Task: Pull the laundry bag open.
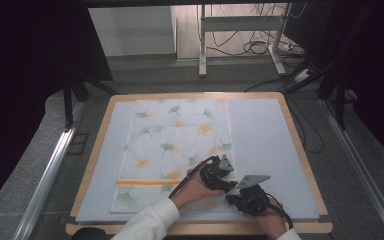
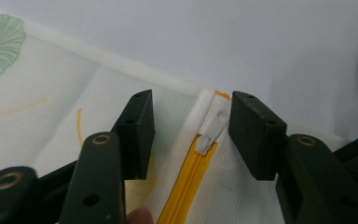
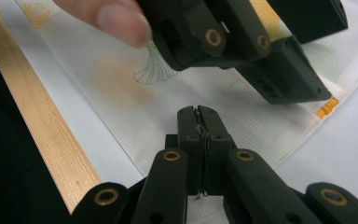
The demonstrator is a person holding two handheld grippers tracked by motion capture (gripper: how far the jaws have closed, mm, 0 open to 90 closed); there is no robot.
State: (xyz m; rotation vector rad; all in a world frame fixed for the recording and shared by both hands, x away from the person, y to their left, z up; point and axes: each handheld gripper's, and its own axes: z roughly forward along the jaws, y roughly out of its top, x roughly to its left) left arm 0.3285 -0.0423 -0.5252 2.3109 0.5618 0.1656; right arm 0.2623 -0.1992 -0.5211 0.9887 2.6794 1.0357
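Observation:
A white pillowcase (image 1: 175, 145) printed with green and orange leaves lies flat on the pale mat, and an orange zipper (image 2: 186, 186) runs near its front edge. In the left gripper view, my left gripper (image 2: 191, 123) stands open over the zipper's end. The white zipper pull (image 2: 213, 123) lies between its pads, which stand apart from it. My right gripper (image 3: 198, 114) is shut at the pillowcase's (image 3: 121, 84) front right corner, and a thin pale layer shows between its pads. In the high view both grippers sit close together there, the left gripper (image 1: 228, 184) just behind the right gripper (image 1: 231, 199).
The mat (image 1: 265, 145) covers a wooden table whose rim (image 3: 46, 135) runs close in front of my right gripper. A fingertip (image 3: 107, 18) of the left hand shows above the cloth. Beyond the table are a metal stand (image 1: 202, 45) and floor cables (image 1: 252, 47).

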